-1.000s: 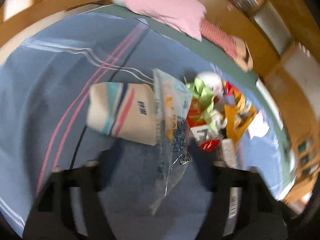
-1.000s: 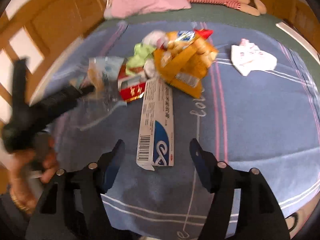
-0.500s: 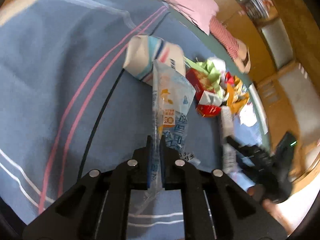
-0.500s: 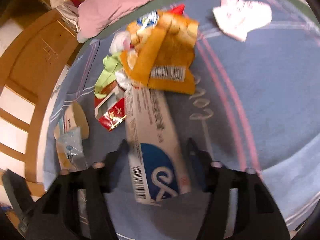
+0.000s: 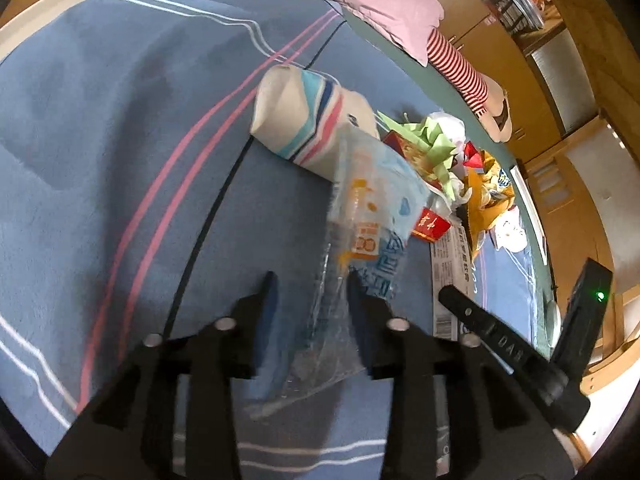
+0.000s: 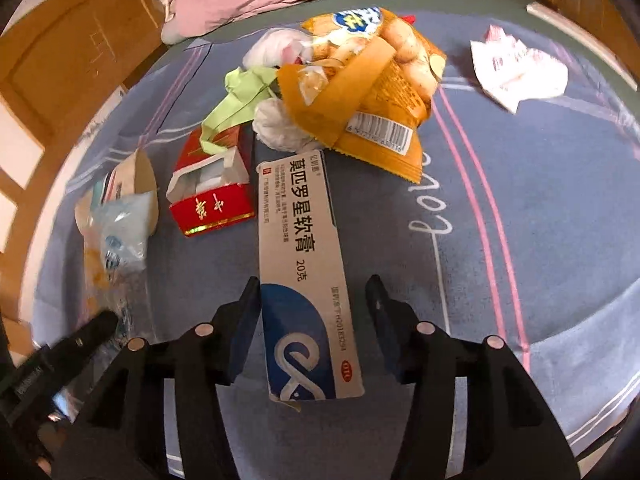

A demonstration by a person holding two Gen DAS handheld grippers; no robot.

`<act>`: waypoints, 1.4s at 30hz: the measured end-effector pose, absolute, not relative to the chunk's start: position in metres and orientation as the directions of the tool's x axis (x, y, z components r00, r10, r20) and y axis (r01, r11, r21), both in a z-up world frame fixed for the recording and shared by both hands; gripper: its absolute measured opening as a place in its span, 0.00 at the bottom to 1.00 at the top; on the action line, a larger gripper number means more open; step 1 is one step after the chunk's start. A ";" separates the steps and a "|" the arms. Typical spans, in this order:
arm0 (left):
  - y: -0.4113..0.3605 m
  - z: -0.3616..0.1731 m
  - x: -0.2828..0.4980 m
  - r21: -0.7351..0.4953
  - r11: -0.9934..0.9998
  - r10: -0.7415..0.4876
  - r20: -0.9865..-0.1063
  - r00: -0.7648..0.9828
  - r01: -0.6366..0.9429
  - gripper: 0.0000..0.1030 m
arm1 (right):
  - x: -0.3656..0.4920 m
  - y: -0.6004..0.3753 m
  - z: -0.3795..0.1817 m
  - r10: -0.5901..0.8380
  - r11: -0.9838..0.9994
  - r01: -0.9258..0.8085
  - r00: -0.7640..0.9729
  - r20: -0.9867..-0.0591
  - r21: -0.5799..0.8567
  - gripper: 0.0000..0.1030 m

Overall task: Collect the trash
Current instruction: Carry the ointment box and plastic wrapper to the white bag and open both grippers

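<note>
The left claw (image 5: 310, 292) had just been opening, released, its jaws astride a clear plastic wrapper (image 5: 370, 216) on the blue rug (image 5: 120, 120). The right claw (image 6: 314, 300) had just been closing around the ointment box (image 6: 304, 264), left pad touching, the right apart.

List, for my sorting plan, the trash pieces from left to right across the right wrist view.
Clear blue-printed plastic bag → open red cigarette box → long white-and-blue ointment carton → orange snack bag with barcode → crumpled white paper.
</note>
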State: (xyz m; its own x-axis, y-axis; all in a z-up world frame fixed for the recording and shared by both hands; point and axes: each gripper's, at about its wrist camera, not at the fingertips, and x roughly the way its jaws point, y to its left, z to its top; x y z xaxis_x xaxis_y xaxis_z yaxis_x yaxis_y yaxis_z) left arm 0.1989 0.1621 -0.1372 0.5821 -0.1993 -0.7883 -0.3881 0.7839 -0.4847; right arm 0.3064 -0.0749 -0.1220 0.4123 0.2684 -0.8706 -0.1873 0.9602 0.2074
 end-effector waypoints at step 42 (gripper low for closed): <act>0.040 -0.105 0.119 -0.499 0.861 -0.441 -0.629 0.640 0.104 0.08 | 0.086 -0.273 -0.052 0.321 0.941 -0.072 0.489 -0.811 0.330 0.67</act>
State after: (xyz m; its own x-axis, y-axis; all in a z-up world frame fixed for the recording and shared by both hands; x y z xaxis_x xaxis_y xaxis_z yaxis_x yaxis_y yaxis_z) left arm 0.1187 0.0405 -0.1052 0.6402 -0.4415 -0.6286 0.1038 0.8606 -0.4987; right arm 0.0865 -0.2729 -0.0517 0.4895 0.3214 -0.8106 -0.0724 0.9413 0.3296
